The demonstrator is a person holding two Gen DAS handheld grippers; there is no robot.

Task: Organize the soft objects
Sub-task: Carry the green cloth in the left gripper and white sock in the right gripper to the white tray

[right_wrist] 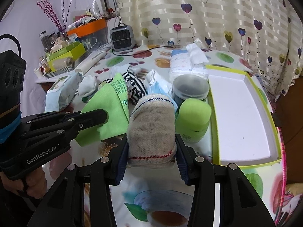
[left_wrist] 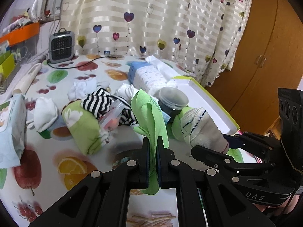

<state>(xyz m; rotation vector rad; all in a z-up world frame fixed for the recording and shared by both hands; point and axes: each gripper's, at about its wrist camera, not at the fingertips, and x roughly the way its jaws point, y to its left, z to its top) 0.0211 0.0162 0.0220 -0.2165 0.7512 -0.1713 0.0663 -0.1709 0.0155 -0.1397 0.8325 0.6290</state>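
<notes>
Left gripper [left_wrist: 153,147] clamped on green cloth [left_wrist: 149,117]; right gripper [right_wrist: 151,149] clamped on rolled beige sock [right_wrist: 151,124], both held above table. White tray [right_wrist: 244,119] noted empty. Striped garment [left_wrist: 102,102], white socks [left_wrist: 45,111] left unsorted; task judged early.

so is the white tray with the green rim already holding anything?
No. In the right wrist view the tray shows only its bare white floor; the rolled sock sits clamped in the right gripper.
</notes>
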